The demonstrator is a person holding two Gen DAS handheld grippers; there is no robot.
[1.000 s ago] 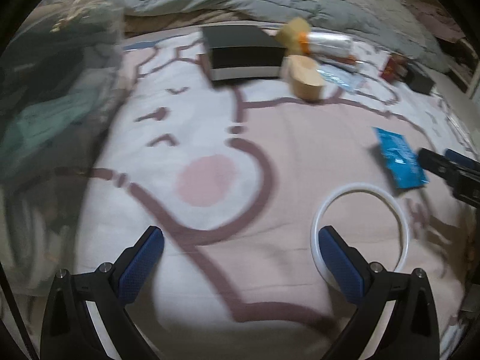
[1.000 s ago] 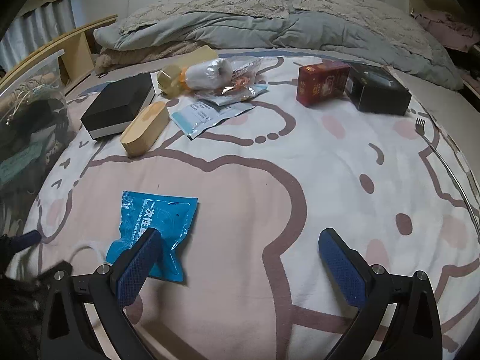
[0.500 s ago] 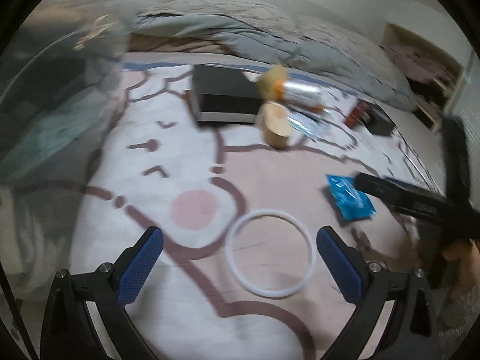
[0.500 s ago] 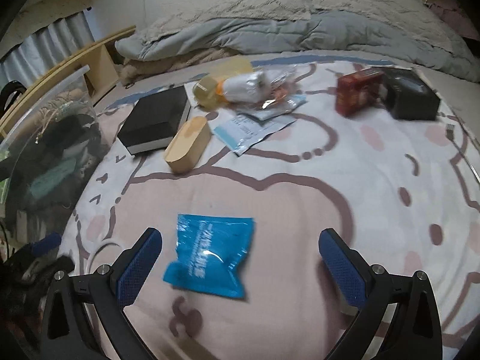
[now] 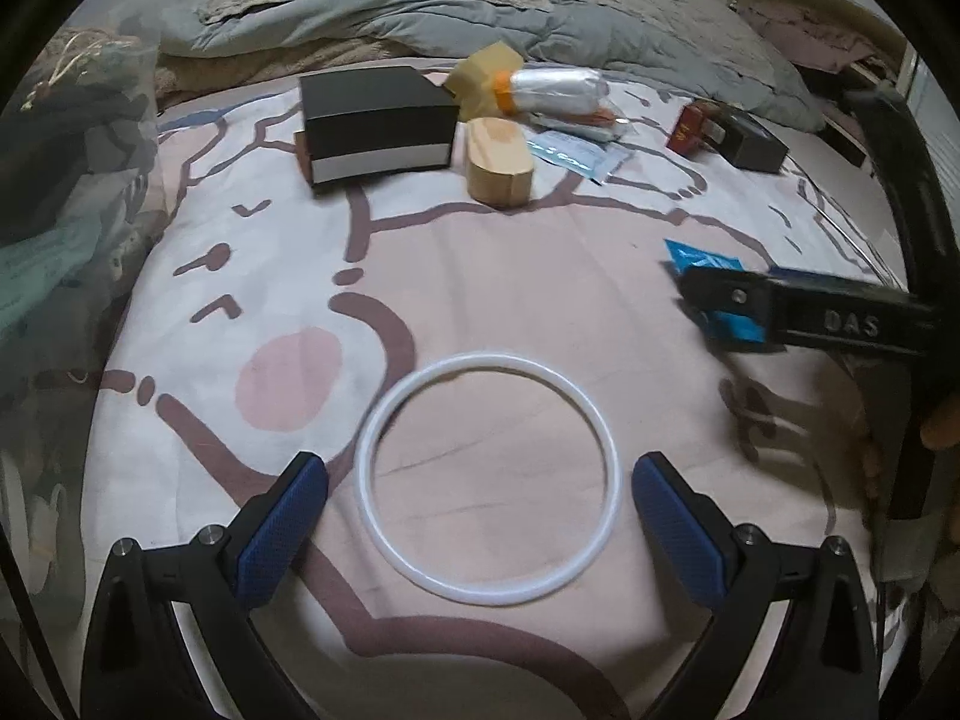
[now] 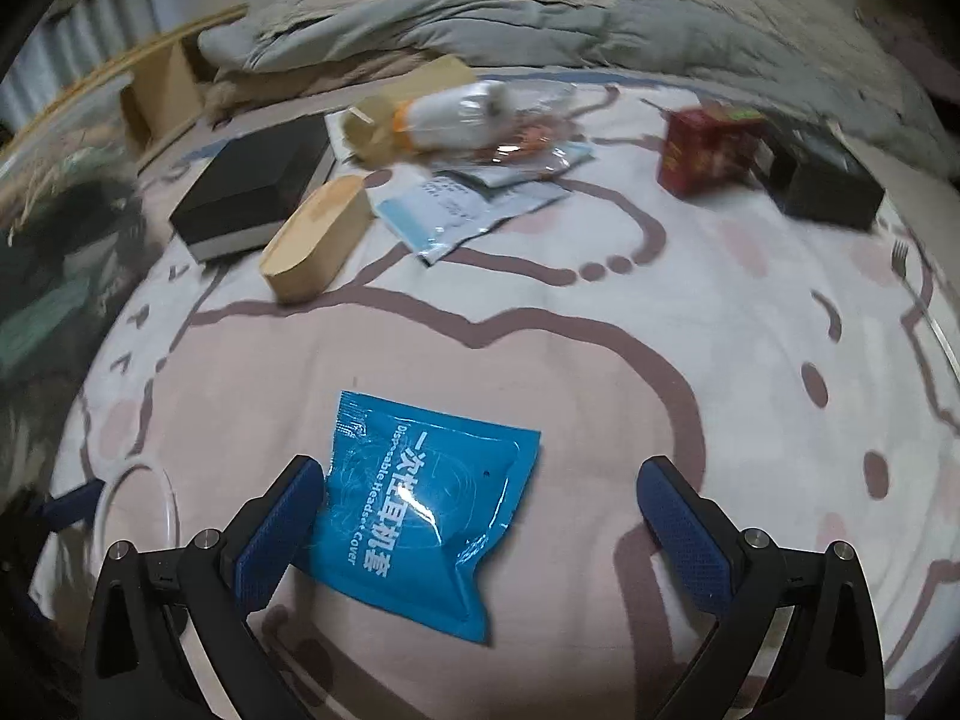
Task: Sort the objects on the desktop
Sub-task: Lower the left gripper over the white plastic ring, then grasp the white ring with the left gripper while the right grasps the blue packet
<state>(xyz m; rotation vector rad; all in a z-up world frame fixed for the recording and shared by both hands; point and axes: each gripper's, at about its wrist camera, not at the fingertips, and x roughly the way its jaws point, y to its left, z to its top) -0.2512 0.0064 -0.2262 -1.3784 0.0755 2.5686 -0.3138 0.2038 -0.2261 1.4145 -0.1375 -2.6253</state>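
Note:
A white ring [image 5: 487, 478] lies flat on the pink-and-white bedspread, between the fingers of my open, empty left gripper [image 5: 477, 483]. It also shows at the left edge of the right wrist view [image 6: 138, 504]. A blue sachet [image 6: 414, 507] lies between the fingers of my open, empty right gripper [image 6: 480, 495], nearer the left finger. In the left wrist view the sachet [image 5: 711, 285] is partly hidden behind the right gripper's black body [image 5: 798, 315].
At the back lie a black box [image 5: 375, 120], a wooden block [image 5: 498, 162], a clear wrapped bundle [image 5: 552, 90], flat white packets [image 6: 468, 204], a red box [image 6: 702, 156] and a small black box [image 6: 831, 183]. Grey bedding [image 5: 480, 6] is behind. A dark pile [image 5: 54, 180] is left.
Both grippers have shifted: the ring now sits centred between the left fingers, and the blue sachet now sits between the right fingers. Both stay open.

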